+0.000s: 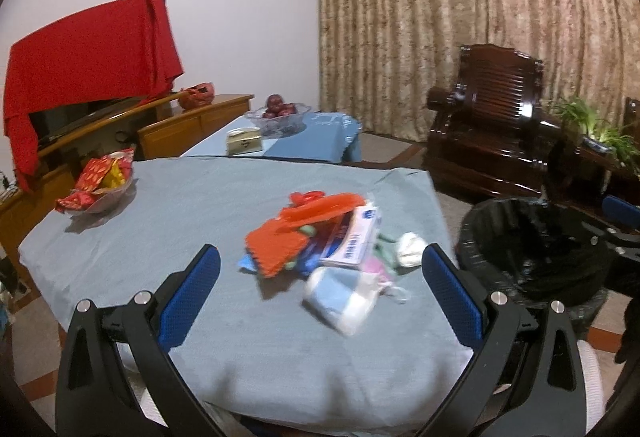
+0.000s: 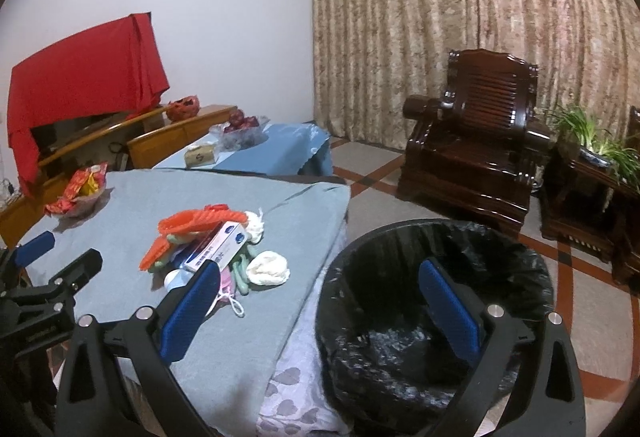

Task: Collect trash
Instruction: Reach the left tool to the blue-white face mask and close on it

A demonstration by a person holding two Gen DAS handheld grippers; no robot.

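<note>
Hovering with fingers spread and empty, the left gripper [image 1: 320, 269] faces the trash pile [image 1: 320, 241] near the table's [image 1: 160, 197] right edge, best pinched low, while the right gripper [image 2: 316, 301], equally agape, waits over the bin [image 2: 440, 257].

Two black plastic grippers, alike in build. Left gripper [image 1: 320, 277]: angular arms with triangular cut-outs, silver round screw heads at the joints along the lower frame, blue textured pads [image 1: 191, 295] on the inner finger faces. Right gripper [image 2: 320, 293]: same black frame, same silver screws, same blue ribbed pads [image 2: 450, 307]. Small embossed lettering on a black body at lower left, too small to read.
</note>
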